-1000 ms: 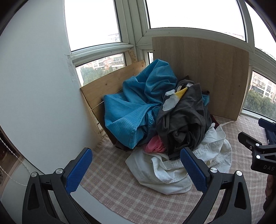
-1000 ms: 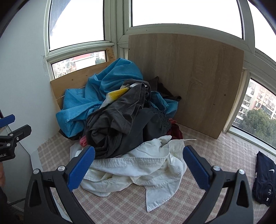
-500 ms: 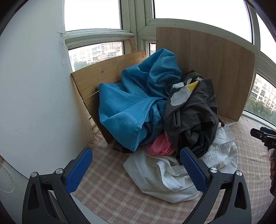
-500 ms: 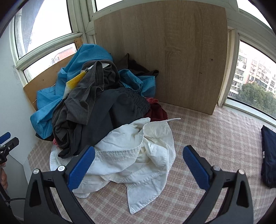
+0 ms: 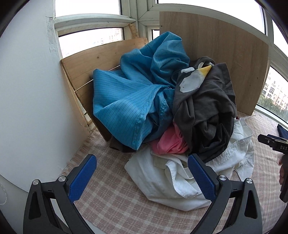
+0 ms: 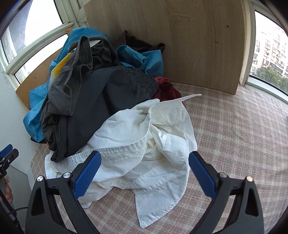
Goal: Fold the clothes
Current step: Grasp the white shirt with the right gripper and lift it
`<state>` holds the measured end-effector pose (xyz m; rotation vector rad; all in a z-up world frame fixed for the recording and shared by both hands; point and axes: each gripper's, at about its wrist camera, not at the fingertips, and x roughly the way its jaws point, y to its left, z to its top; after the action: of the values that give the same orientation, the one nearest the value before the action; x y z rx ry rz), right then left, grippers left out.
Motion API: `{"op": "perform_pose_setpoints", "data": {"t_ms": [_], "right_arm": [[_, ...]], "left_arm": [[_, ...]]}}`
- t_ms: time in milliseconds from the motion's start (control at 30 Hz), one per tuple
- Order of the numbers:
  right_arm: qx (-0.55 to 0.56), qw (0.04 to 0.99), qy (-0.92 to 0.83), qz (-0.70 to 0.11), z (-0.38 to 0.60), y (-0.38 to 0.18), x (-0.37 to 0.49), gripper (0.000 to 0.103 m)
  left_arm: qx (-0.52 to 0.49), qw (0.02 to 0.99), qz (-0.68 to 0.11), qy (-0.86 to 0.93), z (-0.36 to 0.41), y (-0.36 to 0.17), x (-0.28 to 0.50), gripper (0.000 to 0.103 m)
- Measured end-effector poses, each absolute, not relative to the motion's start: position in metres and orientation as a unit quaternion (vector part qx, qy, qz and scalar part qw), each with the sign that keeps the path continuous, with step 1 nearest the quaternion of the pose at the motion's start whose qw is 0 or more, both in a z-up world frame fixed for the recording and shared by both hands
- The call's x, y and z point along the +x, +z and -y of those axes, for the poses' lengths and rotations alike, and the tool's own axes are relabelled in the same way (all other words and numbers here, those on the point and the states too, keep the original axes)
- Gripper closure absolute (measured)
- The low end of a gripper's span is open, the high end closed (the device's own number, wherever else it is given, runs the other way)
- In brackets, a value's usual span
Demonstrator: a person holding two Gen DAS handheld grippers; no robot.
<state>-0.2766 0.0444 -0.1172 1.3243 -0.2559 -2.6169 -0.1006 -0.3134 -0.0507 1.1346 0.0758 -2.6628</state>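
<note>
Clothes pile ahead of both hand-held grippers: blue striped garment (image 5: 129, 100) at left, dark grey shirt (image 5: 203, 106) at centre, pink item (image 5: 169, 142) beneath, crumpled white shirt (image 6: 144, 144) nearest. Left hand-held gripper (image 5: 142, 177) spread wide, empty; right hand-held gripper (image 6: 144, 172) likewise, straddling the white hem. Open checked cloth (image 6: 234, 135) to the right. Wooden boards (image 6: 180, 45) and windows (image 5: 86, 7) behind.

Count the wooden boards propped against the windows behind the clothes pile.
2. A lighter plank board leans at the left behind the blue garment; a larger board stands at the right behind the dark grey garment. The pile could hide others.
</note>
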Motion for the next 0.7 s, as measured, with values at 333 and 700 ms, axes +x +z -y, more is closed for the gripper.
{"op": "perform_pose_setpoints", "data": {"t_ms": [333, 700], "right_arm": [[0.463, 0.136, -0.871, 0.09, -0.009, -0.157, -0.318, 0.011], [0.42, 0.179, -0.889, 0.041, 0.004, -0.074, -0.298, 0.096]], "left_arm": [[0.41, 0.12, -0.021, -0.904, 0.312, -0.061, -0.099, 0.001], [0.407, 0.116, -0.011, -0.906, 0.308, -0.055, -0.097, 0.001]]}}
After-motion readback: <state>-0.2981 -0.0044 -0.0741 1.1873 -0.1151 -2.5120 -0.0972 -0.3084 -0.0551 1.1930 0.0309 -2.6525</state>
